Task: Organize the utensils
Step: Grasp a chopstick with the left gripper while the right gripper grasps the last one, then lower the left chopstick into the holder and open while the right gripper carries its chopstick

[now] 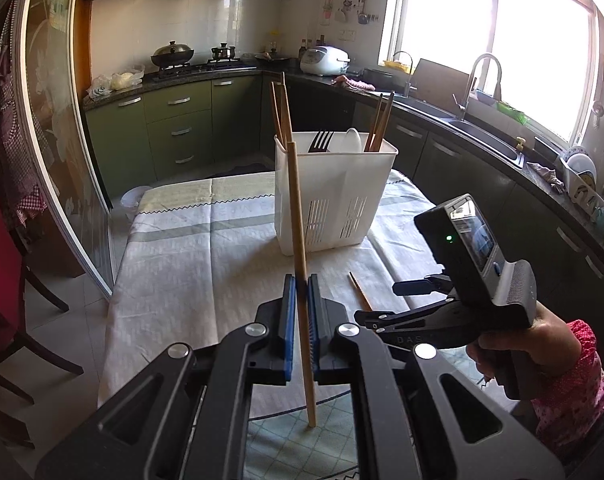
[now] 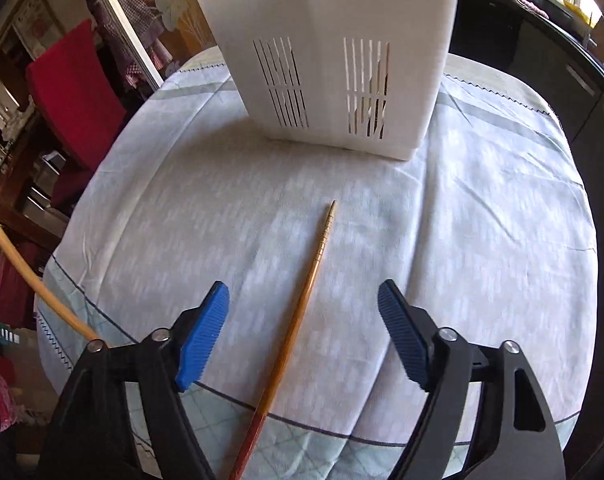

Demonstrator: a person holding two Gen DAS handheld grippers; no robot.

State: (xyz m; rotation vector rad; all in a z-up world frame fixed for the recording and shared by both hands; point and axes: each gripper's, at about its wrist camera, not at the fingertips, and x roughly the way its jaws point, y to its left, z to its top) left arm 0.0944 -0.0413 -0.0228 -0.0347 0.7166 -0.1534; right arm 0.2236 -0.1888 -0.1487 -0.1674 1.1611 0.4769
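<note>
My left gripper (image 1: pixel 301 280) is shut on a pale wooden chopstick (image 1: pixel 297 208), held nearly upright above the table in front of the white utensil caddy (image 1: pixel 334 196). The caddy holds a fork (image 1: pixel 321 141), a white spoon (image 1: pixel 352 141) and chopsticks at both ends. My right gripper (image 2: pixel 304 300) is open and empty, its jaws either side of a brown chopstick (image 2: pixel 302 308) that lies on the tablecloth (image 2: pixel 482 240), pointing at the caddy (image 2: pixel 330 40). That chopstick also shows in the left wrist view (image 1: pixel 360 291), beside the right gripper's body (image 1: pixel 462 280).
A red chair (image 2: pixel 77 92) stands left of the table. Dark kitchen cabinets (image 1: pixel 177 128) and a counter with a sink (image 1: pixel 482 136) run behind and to the right. The held pale chopstick crosses the right wrist view's left edge (image 2: pixel 21 276).
</note>
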